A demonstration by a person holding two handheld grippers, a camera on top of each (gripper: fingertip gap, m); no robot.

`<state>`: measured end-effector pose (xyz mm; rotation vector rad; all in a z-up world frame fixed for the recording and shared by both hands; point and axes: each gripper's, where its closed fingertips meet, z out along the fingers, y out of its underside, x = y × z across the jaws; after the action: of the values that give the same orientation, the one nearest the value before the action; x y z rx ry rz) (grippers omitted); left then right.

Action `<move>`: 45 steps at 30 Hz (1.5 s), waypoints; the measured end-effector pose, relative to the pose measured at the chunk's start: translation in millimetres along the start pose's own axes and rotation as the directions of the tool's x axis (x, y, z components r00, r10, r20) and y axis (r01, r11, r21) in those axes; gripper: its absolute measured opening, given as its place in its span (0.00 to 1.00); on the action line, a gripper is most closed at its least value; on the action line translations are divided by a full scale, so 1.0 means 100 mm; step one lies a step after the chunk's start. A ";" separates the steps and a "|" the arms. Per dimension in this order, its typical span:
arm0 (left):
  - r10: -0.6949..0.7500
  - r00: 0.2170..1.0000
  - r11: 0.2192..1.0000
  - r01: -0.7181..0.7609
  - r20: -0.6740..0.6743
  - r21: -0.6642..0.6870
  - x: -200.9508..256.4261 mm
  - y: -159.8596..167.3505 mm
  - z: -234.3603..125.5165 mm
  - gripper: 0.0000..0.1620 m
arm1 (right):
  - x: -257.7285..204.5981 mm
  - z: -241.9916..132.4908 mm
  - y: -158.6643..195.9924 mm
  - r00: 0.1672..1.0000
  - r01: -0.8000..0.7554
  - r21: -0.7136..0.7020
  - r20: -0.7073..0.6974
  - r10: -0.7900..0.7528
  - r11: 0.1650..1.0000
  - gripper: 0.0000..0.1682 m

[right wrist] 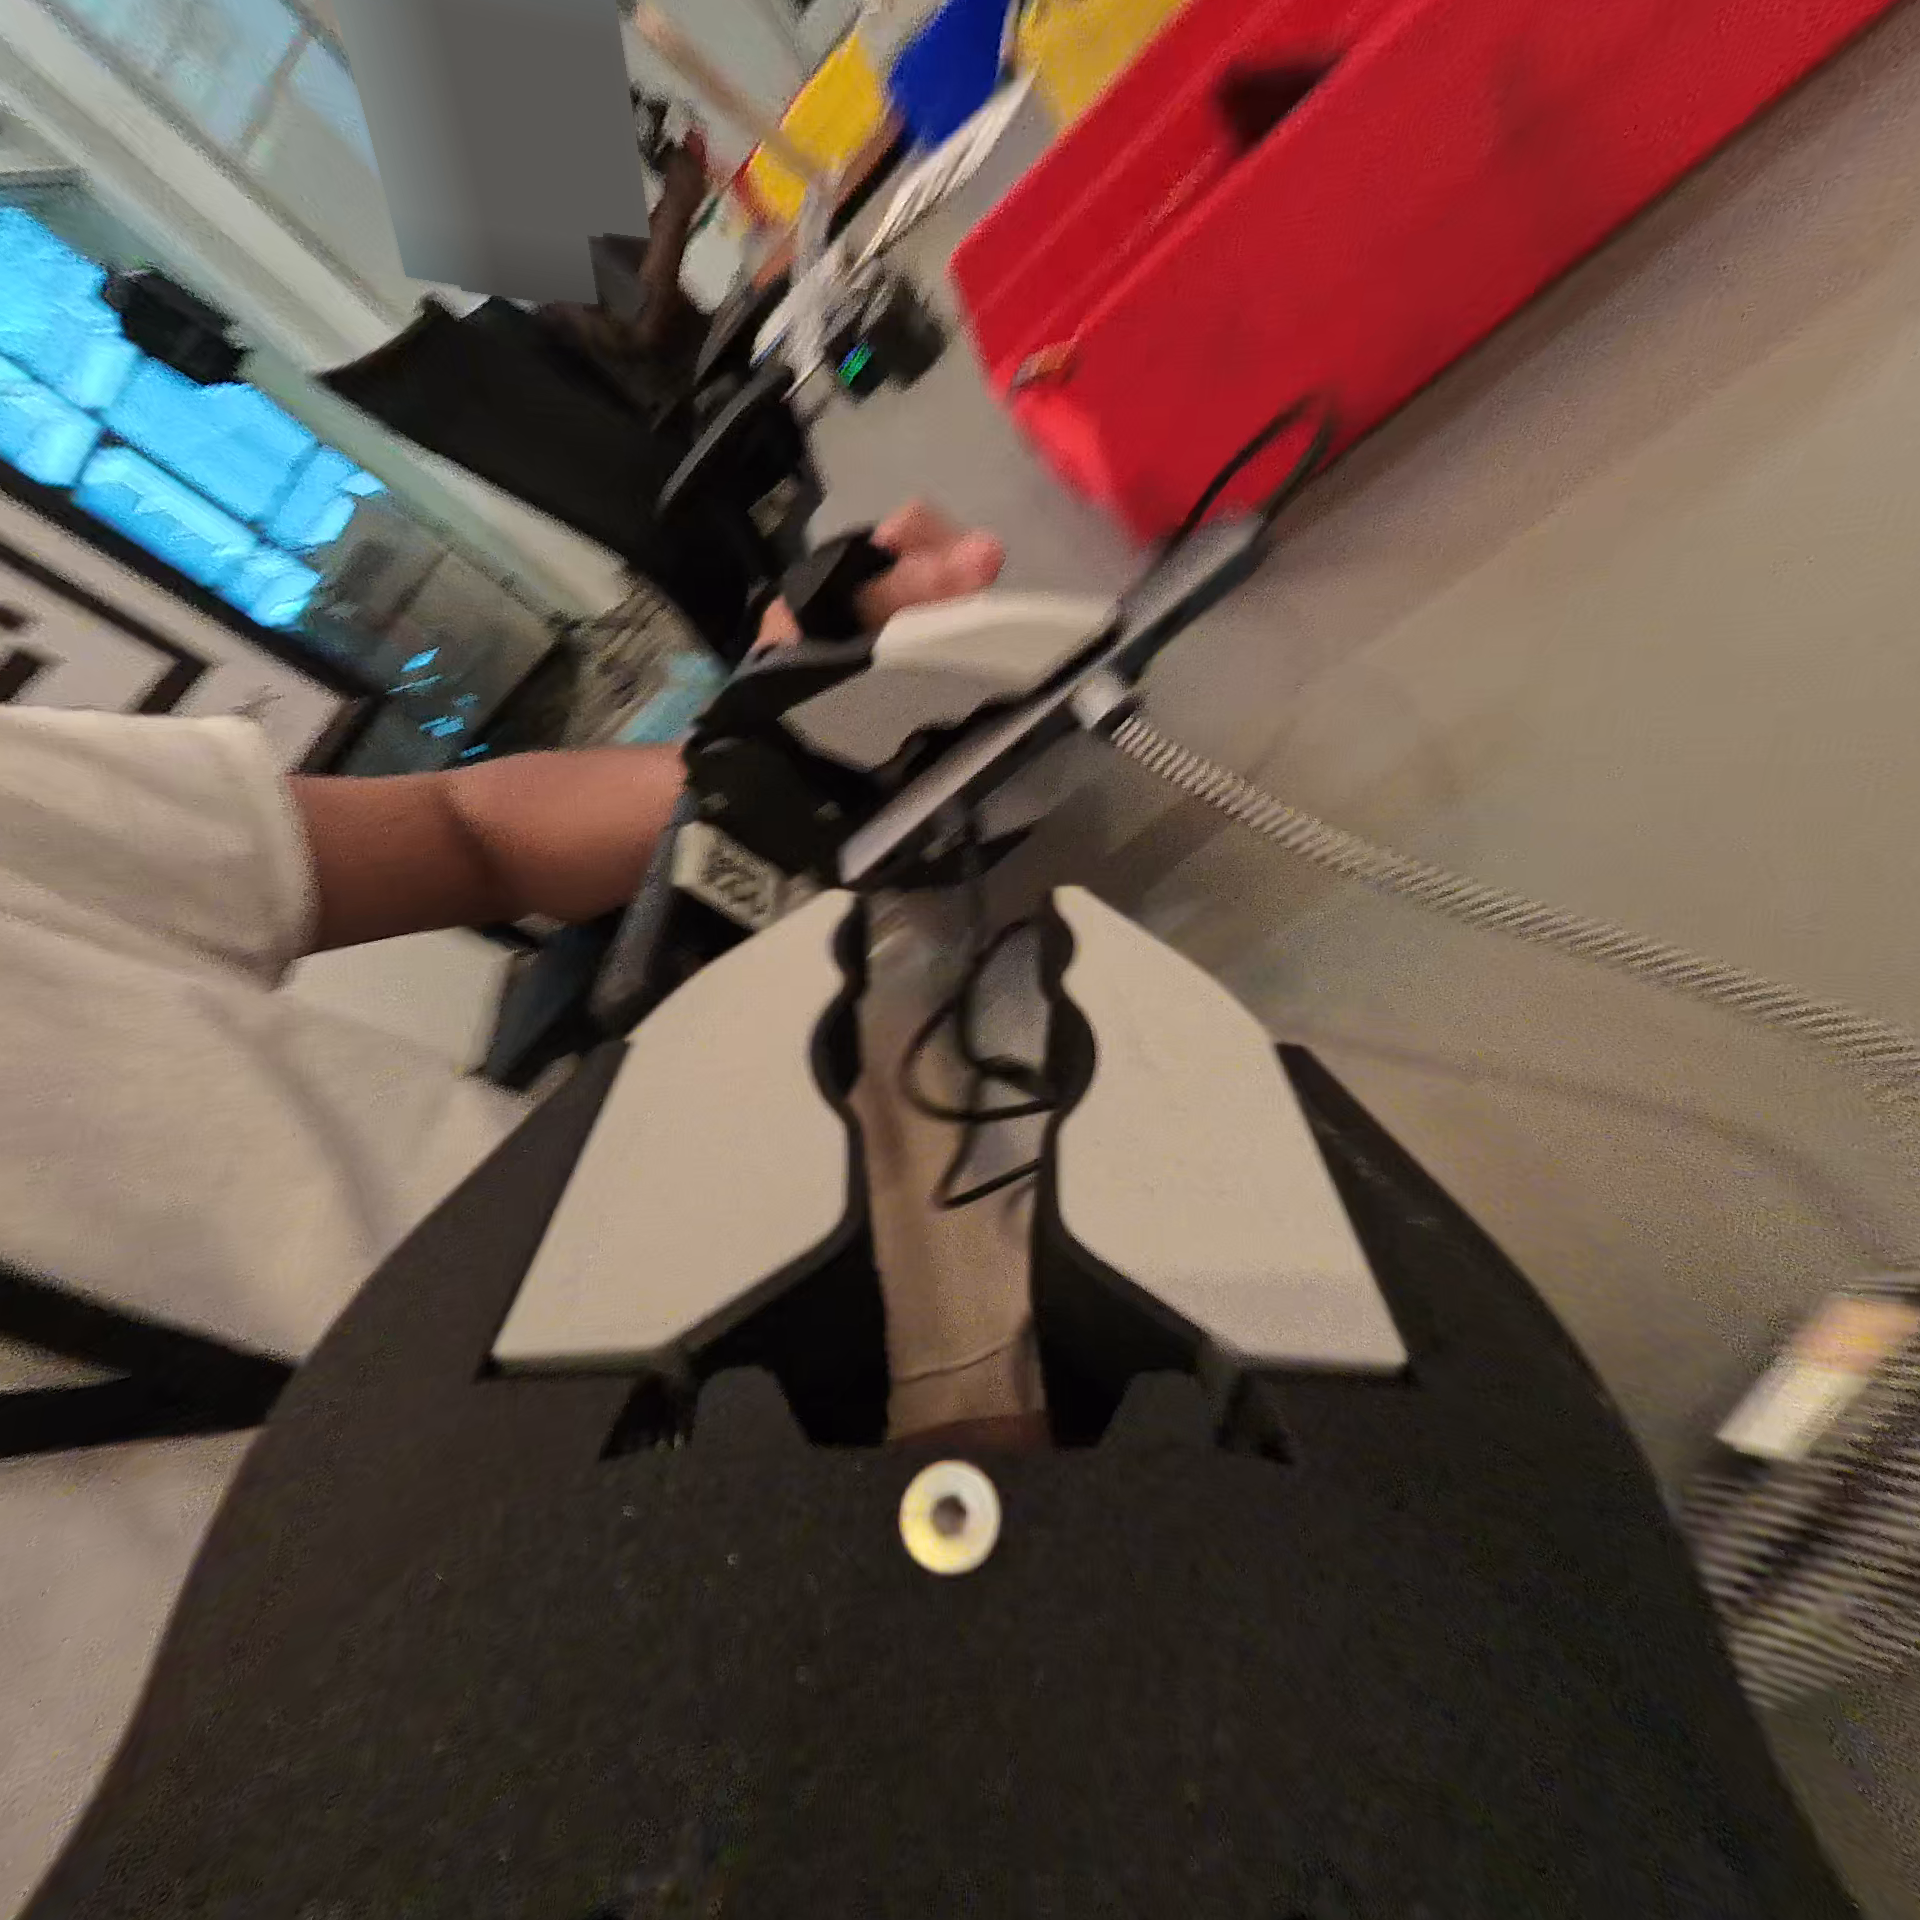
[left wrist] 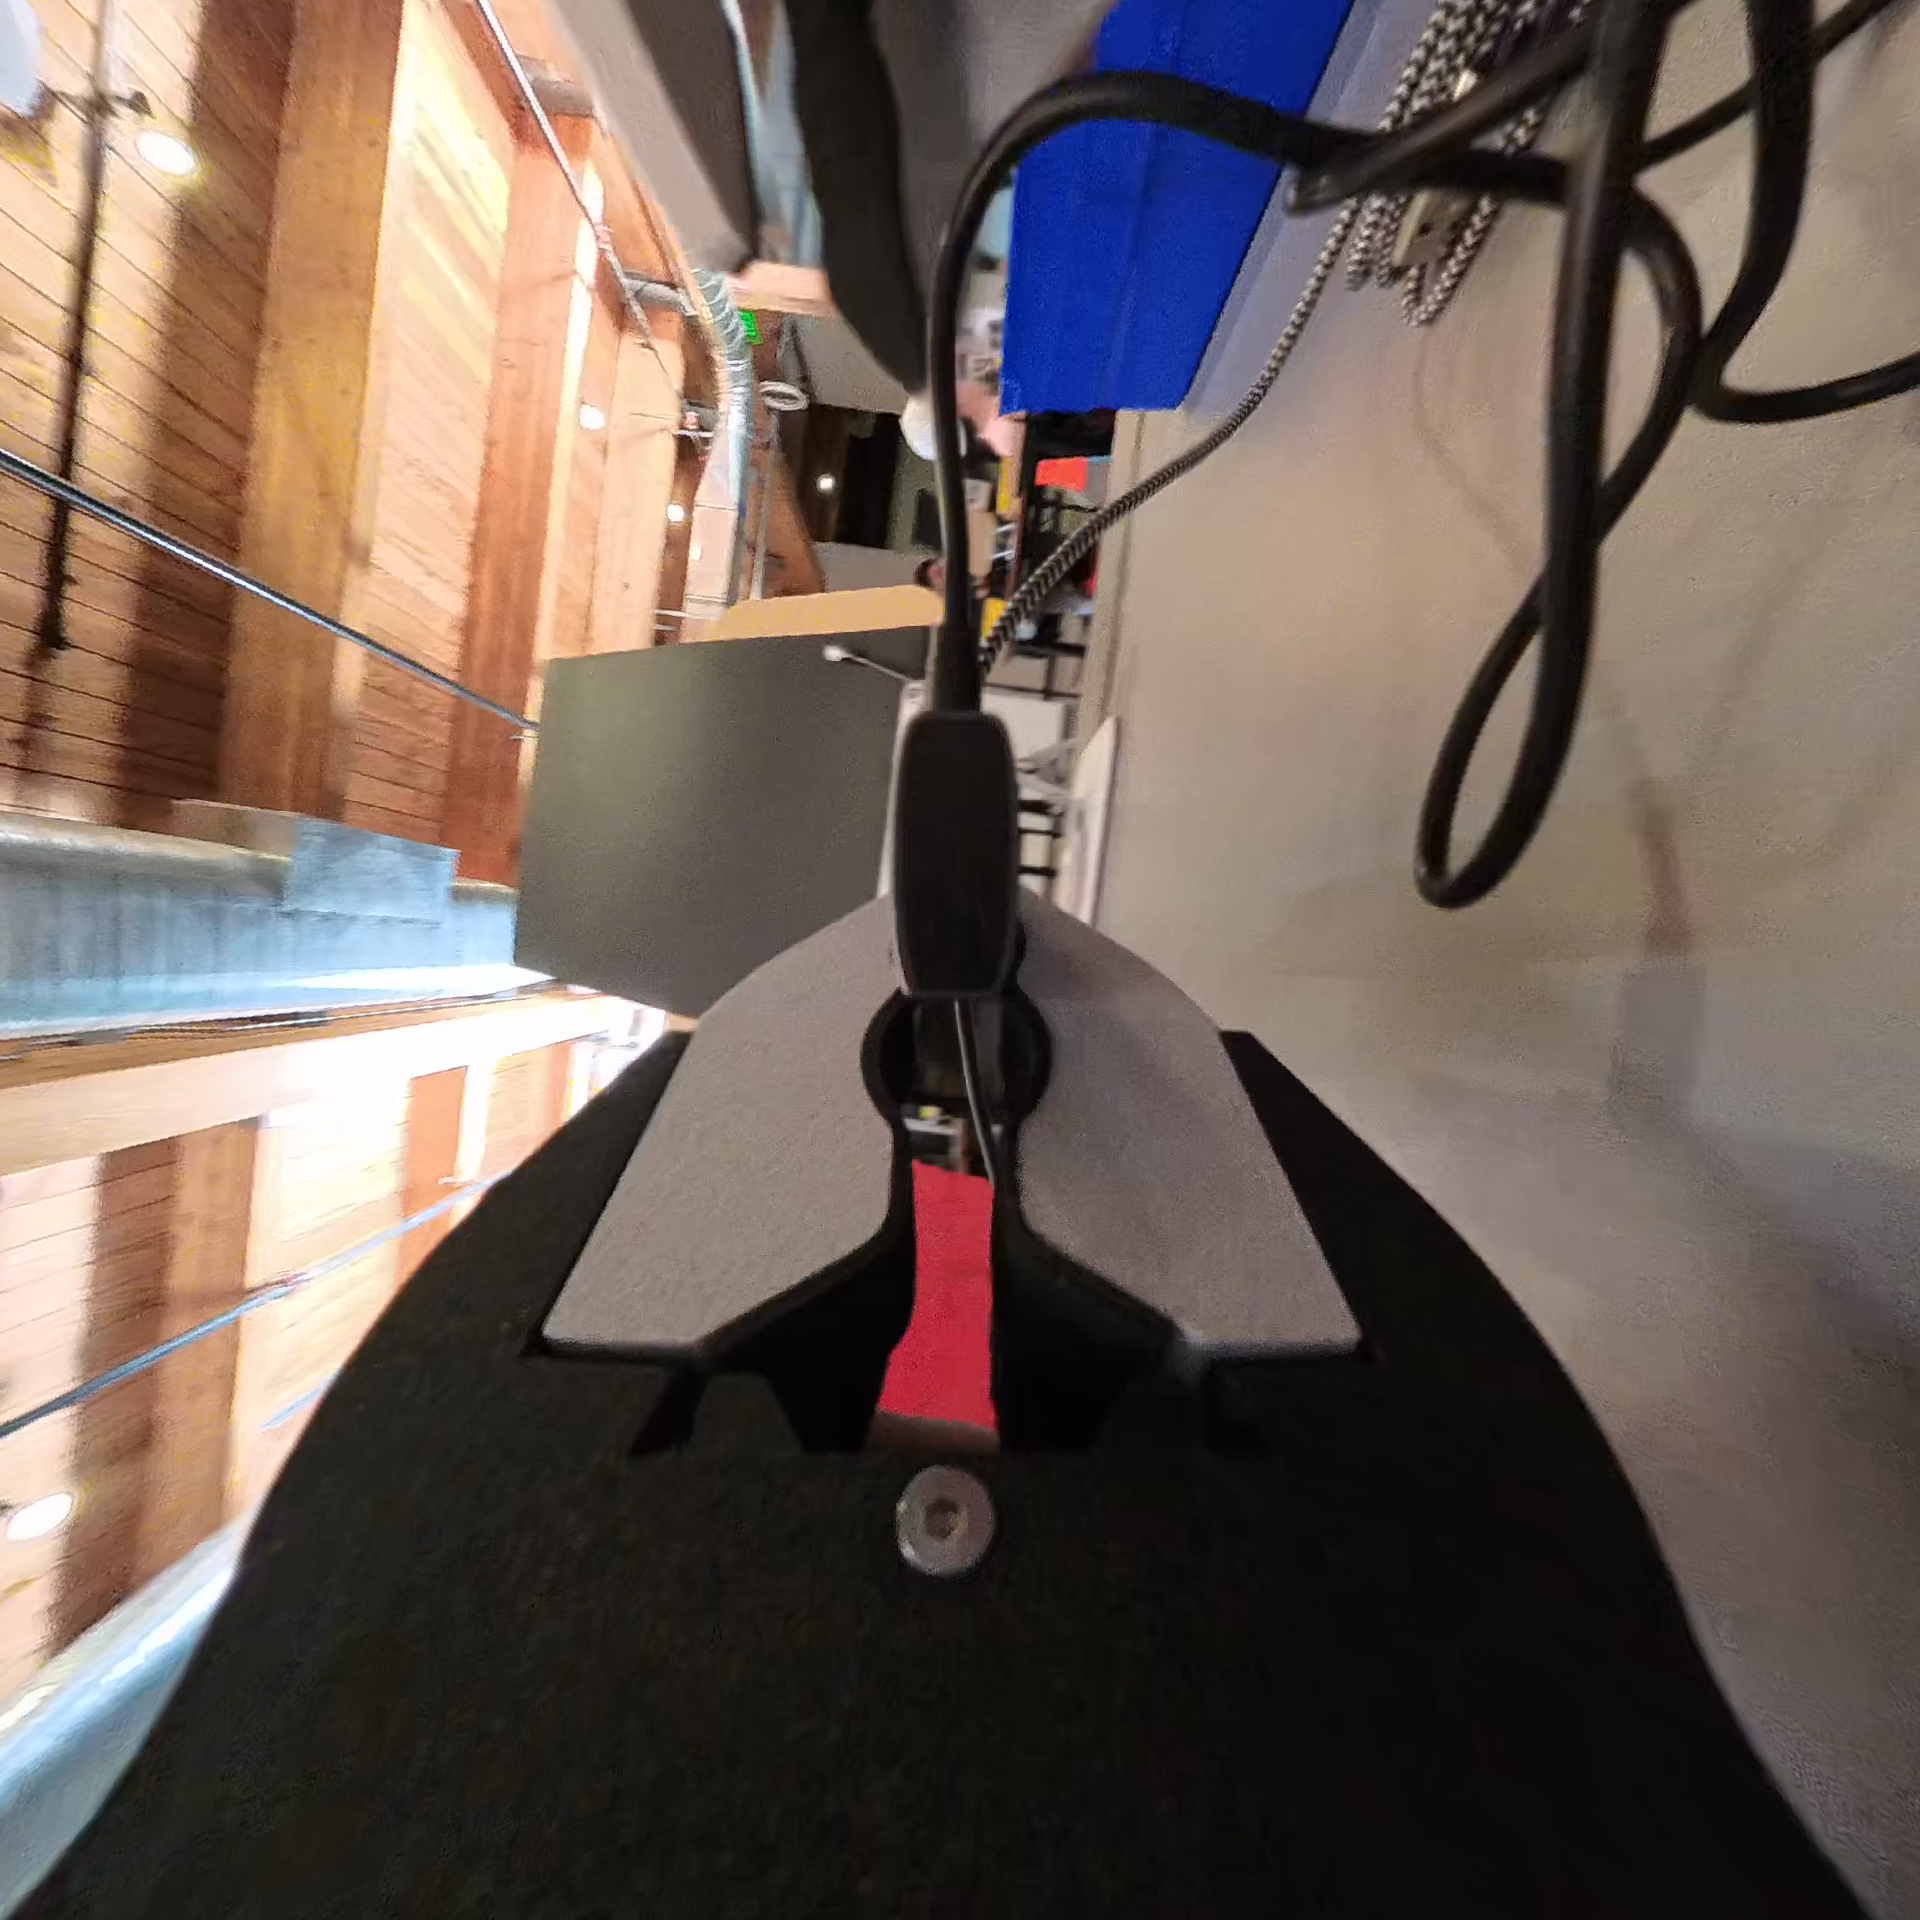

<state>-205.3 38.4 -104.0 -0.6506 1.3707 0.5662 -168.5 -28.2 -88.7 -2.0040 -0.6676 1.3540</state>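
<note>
My left gripper (left wrist: 954, 940) is shut on the black plug (left wrist: 954, 831) of a black cable (left wrist: 940, 343), which rises from the fingertips and bends right over the grey tabletop (left wrist: 1455, 1143). The view is rolled on its side. My right gripper (right wrist: 956, 935) is open and holds nothing. A thin black wire (right wrist: 971, 1081) shows through its gap. Just beyond its tips is the left gripper (right wrist: 935, 686), held by a person's hand, with the forearm (right wrist: 499, 831) and a white sleeve (right wrist: 135, 831) at left.
A blue box (left wrist: 1122, 208) stands on the table, with loops of black cable (left wrist: 1507, 727) and a black-and-white braided cable (left wrist: 1143, 488) beside it. A red box (right wrist: 1351, 229) and the braided cable (right wrist: 1455, 894) show in the blurred right wrist view.
</note>
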 end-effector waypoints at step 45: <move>-0.160 0.986 0.944 0.140 -0.042 -0.297 0.01 0.61 -0.22 0.00 | 0.72 -3.02 -3.65 0.736 0.429 0.145 -0.629 -0.252 0.892 0.06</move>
<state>-264.0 65.3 -112.5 -1.0144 1.2951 0.6359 115.6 205.7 218.9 -1.8066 -0.4772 0.5001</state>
